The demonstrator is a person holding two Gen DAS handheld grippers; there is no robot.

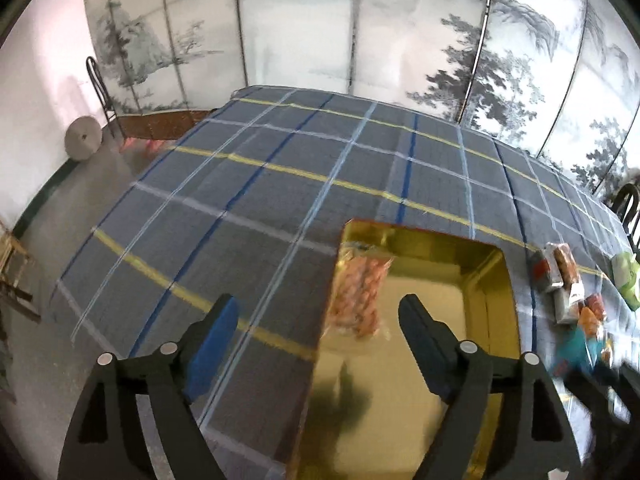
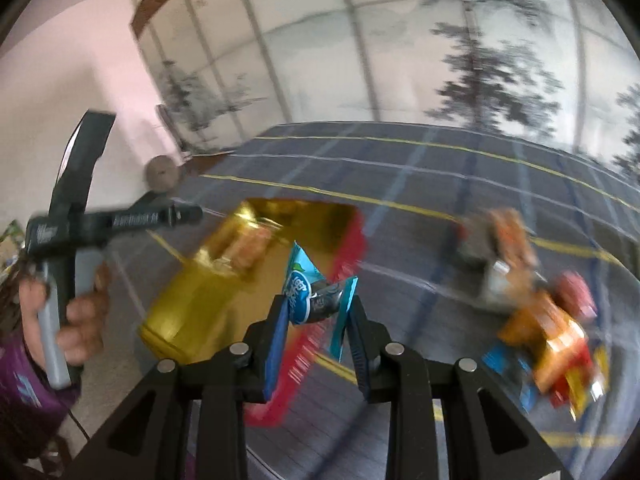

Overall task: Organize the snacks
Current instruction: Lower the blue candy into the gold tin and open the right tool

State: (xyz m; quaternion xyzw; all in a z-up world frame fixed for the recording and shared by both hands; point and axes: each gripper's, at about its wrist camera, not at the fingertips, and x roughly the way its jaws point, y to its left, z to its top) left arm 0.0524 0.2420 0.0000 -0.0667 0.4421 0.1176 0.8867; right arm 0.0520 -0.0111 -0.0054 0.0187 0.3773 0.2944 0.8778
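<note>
A: Two tools are in view over a worktop (image 1: 280,152) covered with a grey-blue checked cloth crossed by yellow, white and blue lines. What does each one carry?

B: Left tool (image 1: 320,332): its jaws stand wide apart with nothing between them. It hangs above the near left corner of a shiny gold tin (image 1: 492,280). An orange snack packet (image 1: 358,296) in clear wrap lies inside that tin, against its left wall.

A: And the right tool (image 2: 318,320)?

B: Its jaws are closed on a light blue snack packet (image 2: 304,292), which sticks up and is crumpled between the blue pads. The packet is lifted off the cloth, just in front of the gold tin, whose outer side shows red in this view.

A: Where are the other snacks?

B: A loose pile of snack packets (image 2: 540,312) lies on the cloth to the right of the tin, well apart from it. Orange, red, yellow and blue wrappers show there, but motion blur hides their print. From the left wrist view the same pile sits at the right edge, with a green packet (image 1: 624,276) beyond it.

A: Is the person visible?

B: Only in part. From the right wrist view, a hand (image 2: 76,320) grips the grey handle of the left tool at the far left, with a purple sleeve (image 2: 24,384) below it
</note>
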